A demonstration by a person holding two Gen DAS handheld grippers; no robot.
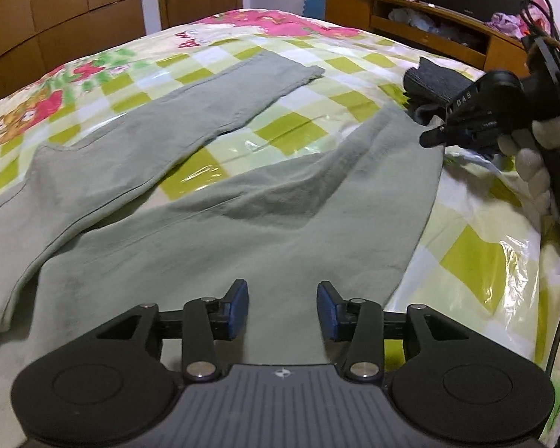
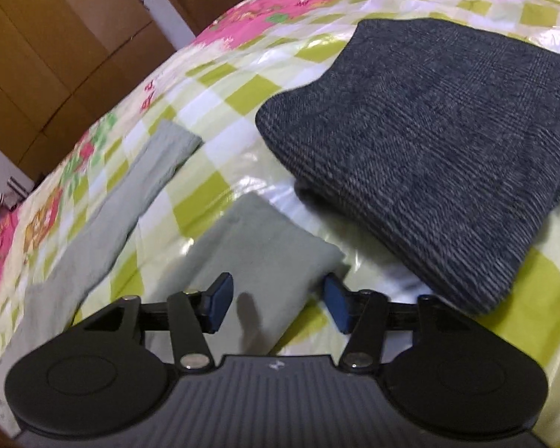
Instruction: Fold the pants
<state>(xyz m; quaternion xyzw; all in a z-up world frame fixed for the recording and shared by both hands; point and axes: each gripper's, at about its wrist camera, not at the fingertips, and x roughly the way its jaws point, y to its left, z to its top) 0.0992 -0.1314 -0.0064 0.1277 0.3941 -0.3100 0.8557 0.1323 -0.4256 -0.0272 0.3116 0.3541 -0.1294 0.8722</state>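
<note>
Checkered bed [image 1: 287, 119], green pants [image 1: 212, 224] beneath both spread, empty grippers [image 1: 283, 308] [image 2: 278, 304].

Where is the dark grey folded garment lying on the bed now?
The dark grey folded garment lies on the bed cover, just beyond the cuff of the green pants; in the left wrist view it is far right.

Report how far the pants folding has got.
Done: a dark grey folded garment already lies on the checked bedspread. In hand: nothing; the left gripper and right gripper are both open above the pale green cotton pants. Left: every fold, since both legs lie spread apart and flat.
</note>
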